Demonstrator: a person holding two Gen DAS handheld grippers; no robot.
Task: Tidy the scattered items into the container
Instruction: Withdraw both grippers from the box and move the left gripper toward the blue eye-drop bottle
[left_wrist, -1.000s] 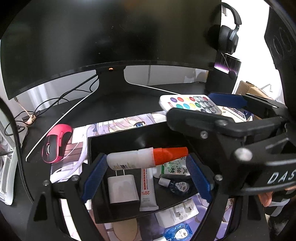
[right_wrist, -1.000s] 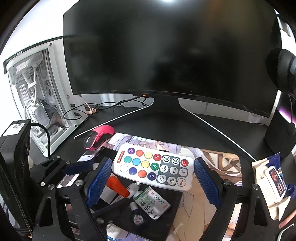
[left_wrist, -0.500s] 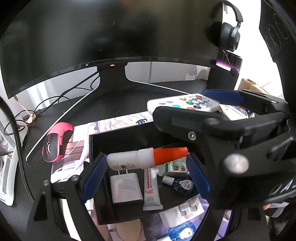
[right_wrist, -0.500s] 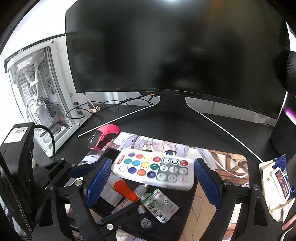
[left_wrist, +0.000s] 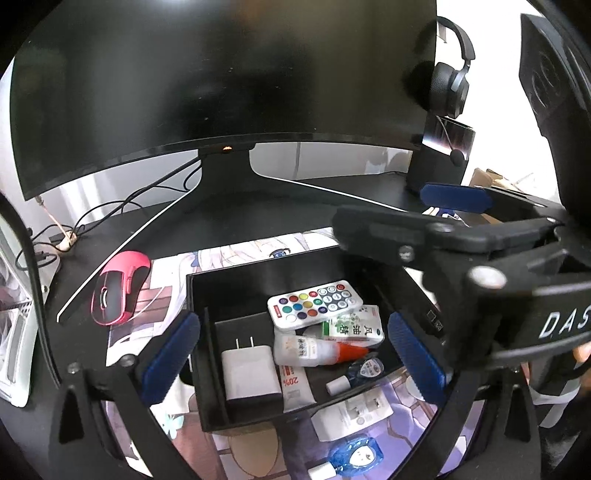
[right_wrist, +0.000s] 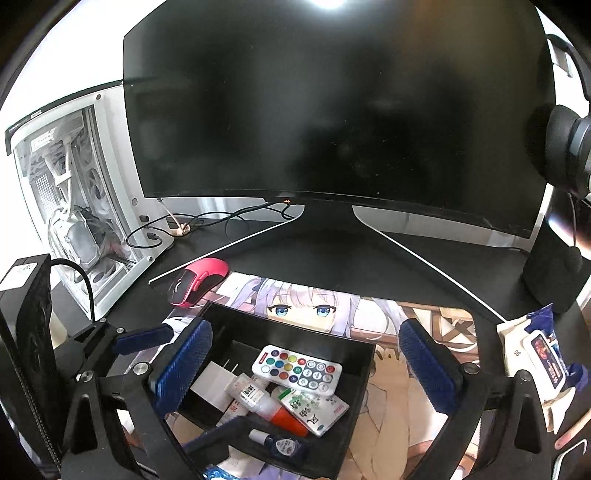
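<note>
Desk under big monitor (right_wrist: 332, 103), black container (left_wrist: 258, 269) on mat. Remote (left_wrist: 316, 304), glue bottle (left_wrist: 317, 350), charger (left_wrist: 249, 371) already inside. Left gripper (left_wrist: 291, 356) and right gripper (right_wrist: 306, 373) just opened wide, holding nothing. Still outside, just in front of container: white packet (left_wrist: 351, 413), blue tape thingy (left_wrist: 354, 456).

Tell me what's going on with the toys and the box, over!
Left tool and right tool open, jaws just widened, empty. White remote with coloured buttons and orange-capped white bottle lie in the black box. Small blue bottle outside.
</note>
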